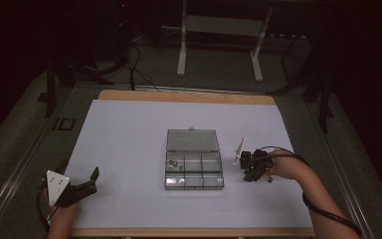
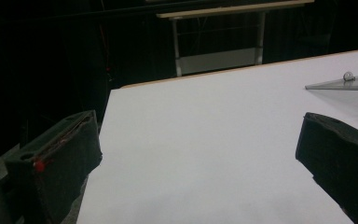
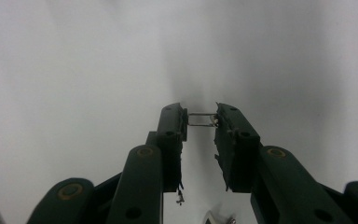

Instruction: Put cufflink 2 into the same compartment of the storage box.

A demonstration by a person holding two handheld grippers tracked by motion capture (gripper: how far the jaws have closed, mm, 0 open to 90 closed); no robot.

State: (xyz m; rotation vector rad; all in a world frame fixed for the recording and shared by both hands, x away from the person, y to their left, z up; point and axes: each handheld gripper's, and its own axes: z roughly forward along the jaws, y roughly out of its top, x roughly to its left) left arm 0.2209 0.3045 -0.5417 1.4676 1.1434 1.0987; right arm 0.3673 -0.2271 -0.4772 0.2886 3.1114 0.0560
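A clear plastic compartment box lies mid-table with its lid folded back flat; small metal parts sit in its far-left compartment. Just right of the box my right gripper points down at the white sheet. In the right gripper view the right gripper is shut on a small thin metal part held between its fingertips, just over the sheet. My left gripper rests at the front left, far from the box, open and holding nothing; its jaws stand wide apart in the left gripper view.
The white sheet covers most of the wooden table. A tiny screw and another metal bit lie under the right gripper. A white stand is on the floor beyond the table.
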